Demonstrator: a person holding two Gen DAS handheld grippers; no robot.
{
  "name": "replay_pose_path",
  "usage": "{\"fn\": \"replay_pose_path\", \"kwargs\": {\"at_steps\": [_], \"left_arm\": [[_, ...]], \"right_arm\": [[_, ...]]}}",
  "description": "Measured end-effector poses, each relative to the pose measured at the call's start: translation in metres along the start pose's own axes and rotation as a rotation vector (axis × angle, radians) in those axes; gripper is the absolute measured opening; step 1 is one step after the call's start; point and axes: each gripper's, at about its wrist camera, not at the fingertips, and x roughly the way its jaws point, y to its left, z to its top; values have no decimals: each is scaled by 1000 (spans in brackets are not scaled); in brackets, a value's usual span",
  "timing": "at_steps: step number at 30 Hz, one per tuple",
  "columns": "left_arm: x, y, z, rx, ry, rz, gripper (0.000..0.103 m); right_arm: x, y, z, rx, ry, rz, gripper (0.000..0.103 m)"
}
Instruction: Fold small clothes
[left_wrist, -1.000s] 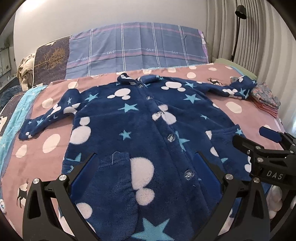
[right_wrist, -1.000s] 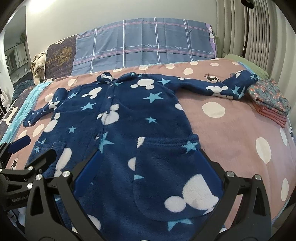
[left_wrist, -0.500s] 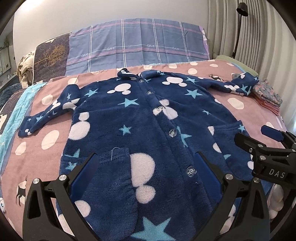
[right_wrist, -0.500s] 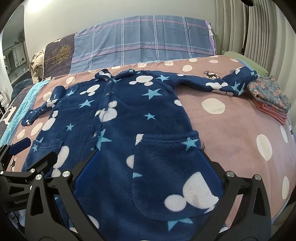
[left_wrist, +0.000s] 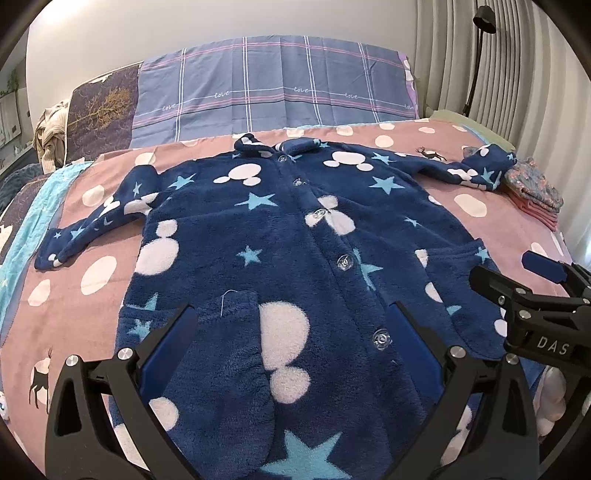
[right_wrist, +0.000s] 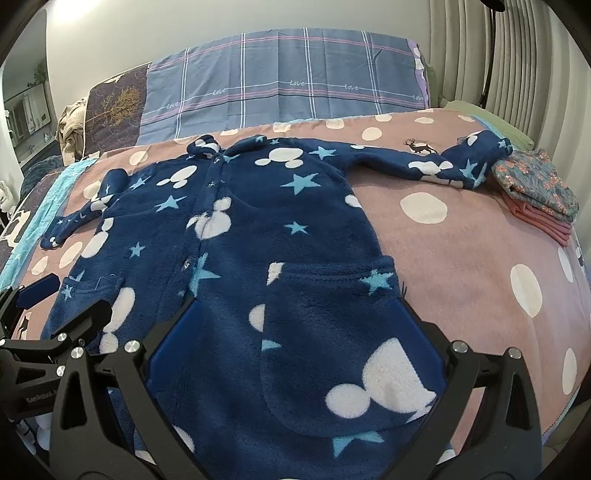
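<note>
Lying flat and buttoned on the pink dotted blanket (left_wrist: 88, 295), the blue fleece robe (left_wrist: 280, 240) is spreading ahead of both grippers. The left gripper (left_wrist: 291, 332) is hovering over its lower front, fingers apart and holding nothing. The right gripper (right_wrist: 291, 325) is hovering over the pocket, likewise spread. Farther right, folded clothes (right_wrist: 539, 188) are sitting beside the sleeve.

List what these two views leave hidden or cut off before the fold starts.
- Robe hem: left wrist view, cut by the bottom edge behind the left gripper.
- Same hem: right wrist view, behind the right gripper.
- Folded clothes stack: count unclear, too small.
</note>
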Motion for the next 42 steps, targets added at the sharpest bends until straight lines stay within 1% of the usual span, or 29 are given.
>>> {"fn": "replay_pose_path", "kwargs": {"at_steps": [15, 28, 42], "left_arm": [[4, -1, -2, -3, 9, -21, 102], [5, 0, -3, -4, 15, -23, 102], [5, 6, -2, -11, 15, -25, 102]], "right_arm": [[3, 0, -2, -6, 12, -23, 101], [5, 3, -1, -16, 9, -45, 101], [7, 5, -1, -24, 15, -38, 101]]}}
